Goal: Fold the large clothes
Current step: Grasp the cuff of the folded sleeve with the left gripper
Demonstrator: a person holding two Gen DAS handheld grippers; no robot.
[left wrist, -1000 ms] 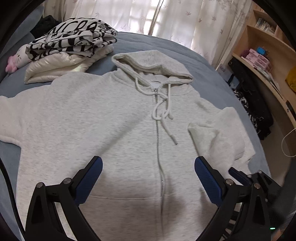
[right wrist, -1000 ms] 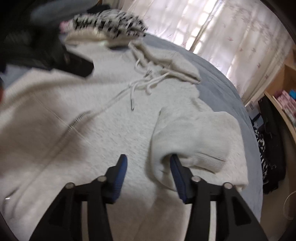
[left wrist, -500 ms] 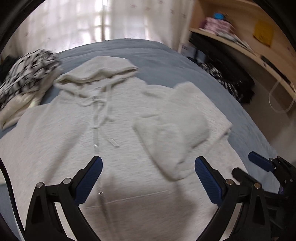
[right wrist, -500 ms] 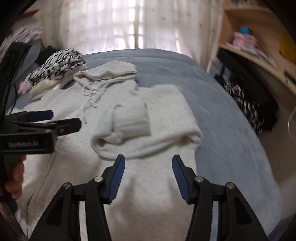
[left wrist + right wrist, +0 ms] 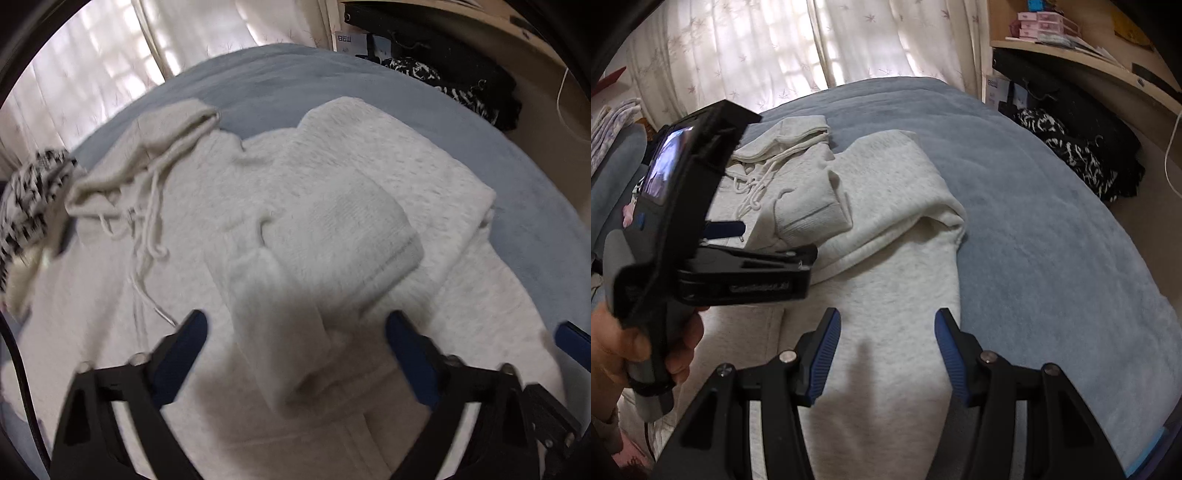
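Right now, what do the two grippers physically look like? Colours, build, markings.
Both are black plastic frames with silver screw heads. The left gripper and right gripper carry blue finger pads, ribbed on the right one. In the right wrist view the left unit shows a black housing with a lit screen, held in a bare hand.

Left tool [image 5: 293,328] hangs above grey hoodie [image 5: 258,229], jaws wide apart, nothing between them. Hoodie lies flat on blue bed [image 5: 369,81], front up. One sleeve [image 5: 332,236] is folded across the chest, ribbed cuff on top, just ahead of the tool. Hood [image 5: 155,144] at upper left, white drawstrings [image 5: 151,218] trailing down the front. Black-and-white patterned clothes [image 5: 26,199] at far left edge, touching the hoodie. Curtains [image 5: 110,55] behind. View blurred.
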